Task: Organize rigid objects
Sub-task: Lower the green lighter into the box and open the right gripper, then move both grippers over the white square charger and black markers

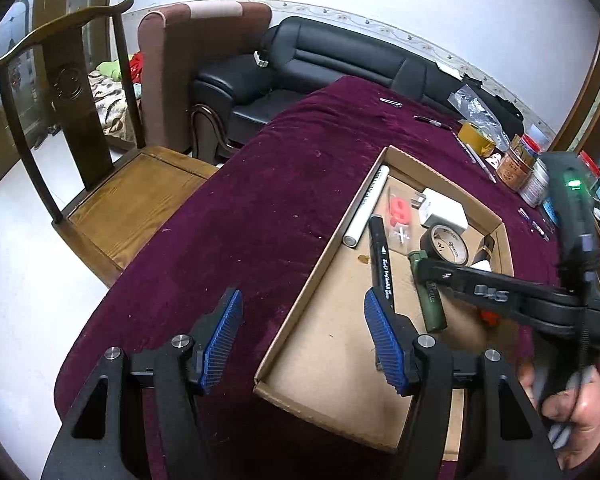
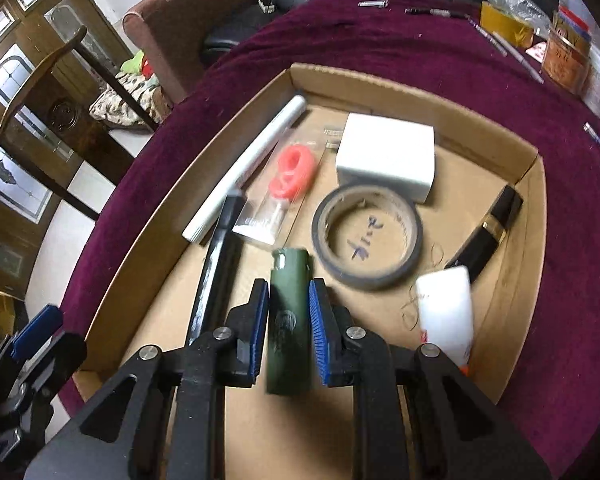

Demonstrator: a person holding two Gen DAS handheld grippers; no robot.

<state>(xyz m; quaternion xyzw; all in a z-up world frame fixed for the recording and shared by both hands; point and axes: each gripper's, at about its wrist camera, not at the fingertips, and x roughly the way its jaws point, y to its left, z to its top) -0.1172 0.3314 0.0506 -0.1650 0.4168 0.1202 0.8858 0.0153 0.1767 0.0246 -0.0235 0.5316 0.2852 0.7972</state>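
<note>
A shallow cardboard tray (image 1: 288, 336) (image 2: 148, 236) lies on the maroon tablecloth. My right gripper (image 2: 288, 332) is shut on a dark green cylinder (image 2: 289, 320) over the tray floor; it also shows in the left wrist view (image 1: 430, 300). In the tray lie a black marker (image 1: 382, 258) (image 2: 216, 268), a white tube (image 1: 366, 204) (image 2: 248, 164), a pink packet (image 2: 290, 174), a white charger block (image 1: 444, 208) (image 2: 386, 156), a tape roll (image 1: 448, 242) (image 2: 366, 236), a white glue bottle (image 2: 446, 316) and a black tube (image 2: 488, 236). My left gripper (image 1: 304, 340) is open and empty over the tray's left rim.
Pens (image 1: 432, 121), a yellow tape roll (image 1: 476, 138) and tins (image 1: 520, 164) sit along the table's far right. A wooden chair (image 1: 112, 184) stands at the left edge, a black sofa (image 1: 340, 60) behind the table. Bare cloth (image 1: 260, 200) lies left of the tray.
</note>
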